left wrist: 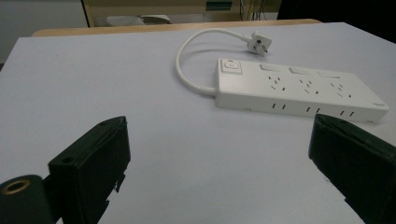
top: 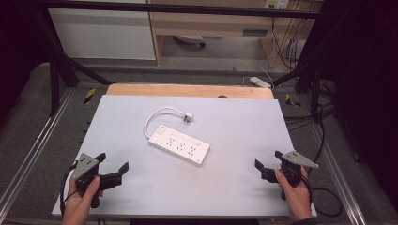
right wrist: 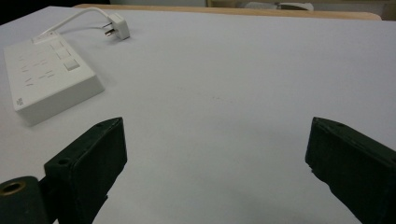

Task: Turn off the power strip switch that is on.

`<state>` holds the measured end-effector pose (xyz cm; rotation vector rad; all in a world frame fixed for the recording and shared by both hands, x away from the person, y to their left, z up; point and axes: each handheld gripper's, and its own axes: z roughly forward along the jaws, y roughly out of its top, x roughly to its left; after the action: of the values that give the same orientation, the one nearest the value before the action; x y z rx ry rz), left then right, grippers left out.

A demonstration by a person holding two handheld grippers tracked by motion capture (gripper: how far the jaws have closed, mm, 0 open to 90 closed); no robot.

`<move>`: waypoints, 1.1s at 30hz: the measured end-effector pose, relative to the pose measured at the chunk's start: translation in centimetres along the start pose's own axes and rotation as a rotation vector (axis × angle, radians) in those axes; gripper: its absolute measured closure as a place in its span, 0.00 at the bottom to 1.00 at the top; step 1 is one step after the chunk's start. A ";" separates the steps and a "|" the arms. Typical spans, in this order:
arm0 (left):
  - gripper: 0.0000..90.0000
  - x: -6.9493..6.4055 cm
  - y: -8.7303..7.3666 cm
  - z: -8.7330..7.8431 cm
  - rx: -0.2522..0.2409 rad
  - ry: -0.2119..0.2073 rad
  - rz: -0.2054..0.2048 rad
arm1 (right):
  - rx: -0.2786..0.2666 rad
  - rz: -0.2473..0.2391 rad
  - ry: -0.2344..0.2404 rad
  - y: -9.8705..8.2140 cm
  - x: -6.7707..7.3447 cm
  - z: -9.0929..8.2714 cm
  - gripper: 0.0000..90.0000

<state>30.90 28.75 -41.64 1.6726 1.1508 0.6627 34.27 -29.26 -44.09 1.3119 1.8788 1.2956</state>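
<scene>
High view puts the two tools nearest, at the front edge of the pale tabletop: the left tool sits at the near left corner in a person's hand, the right tool at the near right, likewise hand-held. Both have their jaws spread wide apart with nothing between them, and each hangs over bare tabletop. Farther in, about midway between them and well apart from both, lies a white power strip, set at a slant, flat on the surface. From the left gripper view the strip lies ahead and to the right of the jaws; from the right gripper view it lies ahead and to the left. Beyond the strip its white cord loops round to the plug, which rests on the tabletop just past it.
</scene>
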 end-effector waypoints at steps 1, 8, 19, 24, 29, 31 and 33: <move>0.06 0.0 0.0 0.0 0.002 0.001 0.000 | -0.007 0.000 0.002 0.1 -0.1 0.0 0.06; 0.06 0.0 0.0 -0.2 0.000 0.001 0.005 | -0.021 0.004 0.003 0.3 0.0 -0.2 0.05; 0.06 0.3 -0.1 -0.2 0.004 0.002 -0.003 | -0.079 0.005 0.020 0.9 0.5 -0.7 0.04; 0.06 0.3 -0.1 -0.1 0.005 0.000 -0.005 | -0.084 0.017 0.024 1.0 0.5 -0.8 0.03; 0.06 0.3 -0.1 -0.1 0.010 -0.001 -0.003 | -0.076 0.010 0.032 1.0 0.6 -0.7 0.03; 0.06 0.4 -0.1 -0.1 0.011 -0.001 -0.003 | -0.074 0.009 0.035 1.0 0.6 -0.7 0.03; 0.06 0.4 -0.1 -0.1 0.012 -0.001 -0.004 | -0.075 0.011 0.038 1.0 0.6 -0.7 0.03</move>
<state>30.89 29.14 -41.74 1.6801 1.1594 0.6533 33.86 -28.89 -42.80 1.2687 1.8324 1.3919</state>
